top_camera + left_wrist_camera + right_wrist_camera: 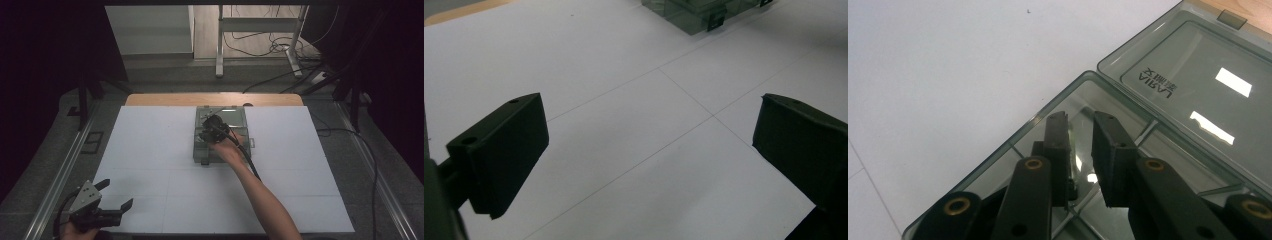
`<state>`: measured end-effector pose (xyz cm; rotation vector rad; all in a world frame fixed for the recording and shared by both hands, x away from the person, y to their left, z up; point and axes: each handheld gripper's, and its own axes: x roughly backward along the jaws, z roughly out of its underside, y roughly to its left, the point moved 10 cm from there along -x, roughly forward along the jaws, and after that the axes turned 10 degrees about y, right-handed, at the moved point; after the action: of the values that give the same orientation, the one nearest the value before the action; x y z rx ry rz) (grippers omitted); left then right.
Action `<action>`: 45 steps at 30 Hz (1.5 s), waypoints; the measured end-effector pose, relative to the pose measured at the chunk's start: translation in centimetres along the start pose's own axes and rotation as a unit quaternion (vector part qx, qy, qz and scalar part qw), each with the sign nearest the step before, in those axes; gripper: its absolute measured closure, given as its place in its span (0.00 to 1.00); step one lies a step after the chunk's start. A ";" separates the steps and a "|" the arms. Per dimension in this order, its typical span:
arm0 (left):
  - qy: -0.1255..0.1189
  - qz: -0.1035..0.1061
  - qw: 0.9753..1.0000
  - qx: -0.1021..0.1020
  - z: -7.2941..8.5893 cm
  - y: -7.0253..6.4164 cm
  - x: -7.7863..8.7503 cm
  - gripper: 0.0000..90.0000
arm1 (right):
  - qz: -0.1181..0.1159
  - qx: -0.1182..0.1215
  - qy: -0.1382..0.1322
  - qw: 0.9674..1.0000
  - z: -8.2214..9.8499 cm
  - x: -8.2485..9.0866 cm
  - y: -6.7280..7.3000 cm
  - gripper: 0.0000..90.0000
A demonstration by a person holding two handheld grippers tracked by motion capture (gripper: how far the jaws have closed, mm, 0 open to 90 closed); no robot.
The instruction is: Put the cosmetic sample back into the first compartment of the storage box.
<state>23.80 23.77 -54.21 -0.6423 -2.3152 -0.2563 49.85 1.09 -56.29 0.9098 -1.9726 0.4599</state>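
My left gripper [116, 196] at 7 o'clock, jaws spread wide, nothing between, hovering over white mat [150, 150]. Clear compartment box [203, 150] at table centre, lid lying flat toward 12. My right gripper [1080, 132] inside box, jaws nearly together astride thin divider; grip unconfirmed. Judge box light, rigid, slick, brittle plastic: take by rim or wall. Mat smooth; room dark, cables on floor [260, 45] at 12.
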 end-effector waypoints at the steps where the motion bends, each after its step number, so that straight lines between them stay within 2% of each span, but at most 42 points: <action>1: 0.000 0.001 1.000 0.001 0.0 0.0 0.0 0.02 | -0.002 0.000 0.002 1.000 0.0 0.1 0.0 0.84; 10: 0.001 0.000 1.000 0.000 0.0 0.0 0.0 0.02 | -0.022 0.006 0.000 1.000 0.2 1.0 0.7 0.74; 11: 0.000 0.000 1.000 0.001 0.0 0.0 0.0 0.02 | -0.028 0.006 -0.002 1.000 0.2 1.4 1.0 0.71; 20: 0.002 -0.001 1.000 0.000 0.0 0.0 0.0 0.02 | -0.045 0.011 -0.010 0.999 0.8 2.7 1.8 0.65; 35: 0.001 -0.001 1.000 -0.001 0.0 0.0 -0.1 0.02 | -0.058 0.010 -0.012 0.998 2.9 4.1 2.2 0.51; 36: 0.001 -0.001 1.000 -0.001 0.0 0.0 -0.1 0.02 | -0.057 0.007 -0.006 0.998 3.2 4.2 2.2 0.47; 39: 0.001 -0.001 1.000 -0.001 0.0 -0.1 -0.1 0.02 | -0.049 0.013 -0.004 0.999 3.6 4.2 2.2 0.44; 45: 0.001 0.000 1.000 -0.003 0.0 -0.1 -0.1 0.02 | -0.051 0.010 0.001 0.999 4.1 4.4 2.3 0.40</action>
<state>23.81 23.65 -54.23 -0.6439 -2.3137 -0.2632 44.32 -1.75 -54.73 1.0173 -1.9128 0.4217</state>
